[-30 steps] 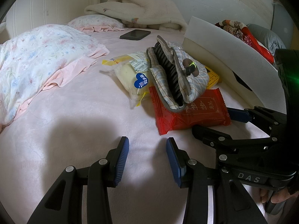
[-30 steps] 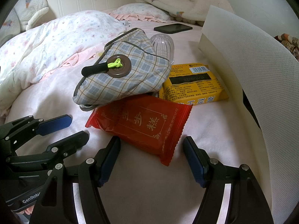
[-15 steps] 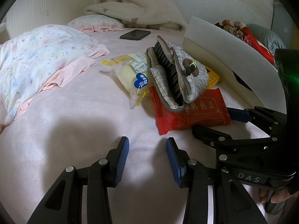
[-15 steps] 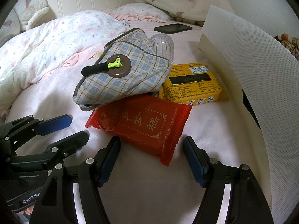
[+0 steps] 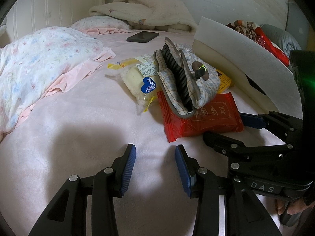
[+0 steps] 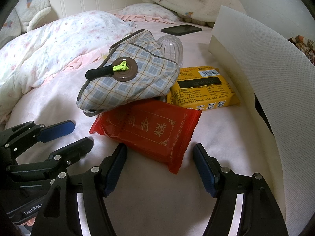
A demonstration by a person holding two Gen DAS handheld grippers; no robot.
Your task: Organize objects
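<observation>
A heap lies on the pink bed sheet (image 5: 82, 122). A red snack packet (image 5: 206, 118) (image 6: 149, 131) sits in front, partly under a plaid pouch (image 5: 202, 82) (image 6: 133, 82) with a brown button and black toggle. Beside them are a yellow packet (image 6: 204, 90), a wrapped bun with a blue heart label (image 5: 135, 82) and a clear ribbed cup (image 6: 171, 45). My left gripper (image 5: 153, 147) hovers over bare sheet, its pads apart and empty. My right gripper (image 6: 159, 147) stands open, wider, with the red packet's near corner just ahead of its fingers.
A white fabric bin wall (image 6: 265, 68) (image 5: 246, 51) rises on the right. A black phone (image 5: 142, 36) lies farther back. A floral quilt (image 5: 39, 59) fills the left, with a pillow and a folded blanket (image 5: 147, 11) at the headboard. Patterned clothes (image 5: 256, 31) lie behind the bin.
</observation>
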